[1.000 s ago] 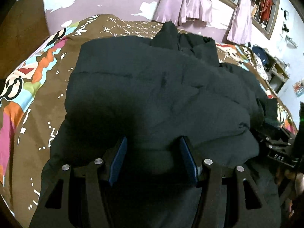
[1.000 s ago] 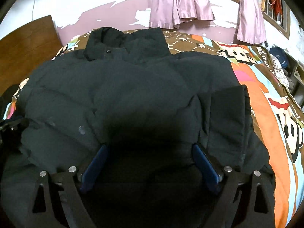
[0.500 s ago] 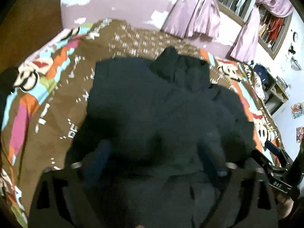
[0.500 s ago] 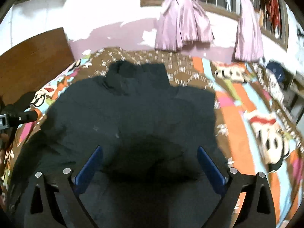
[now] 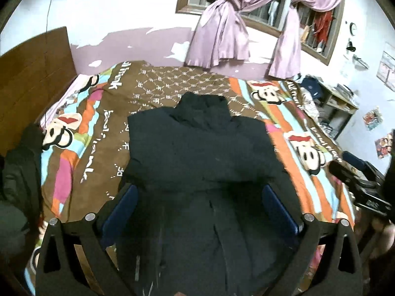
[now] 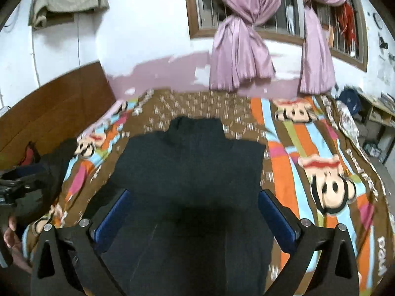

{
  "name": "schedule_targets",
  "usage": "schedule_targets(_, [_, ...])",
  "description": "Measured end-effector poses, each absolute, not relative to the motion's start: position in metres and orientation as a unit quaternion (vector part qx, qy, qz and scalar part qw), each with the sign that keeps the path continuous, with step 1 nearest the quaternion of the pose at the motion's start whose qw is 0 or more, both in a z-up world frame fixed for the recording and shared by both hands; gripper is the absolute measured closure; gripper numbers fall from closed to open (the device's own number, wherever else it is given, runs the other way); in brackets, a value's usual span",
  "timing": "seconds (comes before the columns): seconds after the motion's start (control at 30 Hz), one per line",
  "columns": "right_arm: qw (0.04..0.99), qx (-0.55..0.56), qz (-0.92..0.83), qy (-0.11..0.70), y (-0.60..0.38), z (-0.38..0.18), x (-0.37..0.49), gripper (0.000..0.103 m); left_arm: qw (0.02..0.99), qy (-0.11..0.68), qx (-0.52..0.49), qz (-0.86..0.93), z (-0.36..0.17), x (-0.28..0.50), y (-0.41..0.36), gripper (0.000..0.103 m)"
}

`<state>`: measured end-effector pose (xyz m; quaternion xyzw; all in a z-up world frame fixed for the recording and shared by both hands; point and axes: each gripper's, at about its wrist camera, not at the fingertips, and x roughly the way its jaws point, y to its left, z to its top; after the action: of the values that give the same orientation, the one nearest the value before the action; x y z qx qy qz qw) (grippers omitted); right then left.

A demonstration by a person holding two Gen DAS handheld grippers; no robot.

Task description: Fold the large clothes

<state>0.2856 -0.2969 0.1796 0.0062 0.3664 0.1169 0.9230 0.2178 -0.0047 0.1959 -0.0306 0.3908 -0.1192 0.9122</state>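
- One large black jacket (image 5: pixel 200 162) lies flat in the middle of the bed (image 5: pixel 291 133), collar toward the far wall; its sides seem already folded in, so it makes a narrow shape.
- Both grippers hang above the near end of the jacket. The left hand-held gripper (image 5: pixel 199 209) has just been opening and is wide, with no cloth pinched between its jaws.
- The right hand-held gripper (image 6: pixel 195 212) has also just been opening and is wide, touching nothing; I judge they let the cloth go to look at the fold.
- Under the jacket is a brown bedcover with colourful cartoon stripes.
- Behind the jacket are the peeling wall and the tied purple curtains (image 6: pixel 239 46); left of it stands a wooden headboard (image 5: pixel 32 74).
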Motion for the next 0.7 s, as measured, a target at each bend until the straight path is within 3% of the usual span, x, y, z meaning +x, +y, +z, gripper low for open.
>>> schedule_targets(0.33, [0.895,0.049,0.090,0.433,-0.291,0.197,0.316,0.000,0.908,0.408,0.009,-0.091,0.259,0.193,-0.021,0.004])
schedule_targets(0.47, [0.893,0.063,0.069,0.439,-0.290,0.195,0.354,0.000,0.903,0.419,0.066,-0.070,0.245,0.224,-0.036,0.004])
schedule_targets(0.7, [0.886,0.093,0.009,0.455,-0.295,0.169,0.436,0.000,0.896,0.431,0.069,-0.086,0.195,0.313,-0.035,0.004])
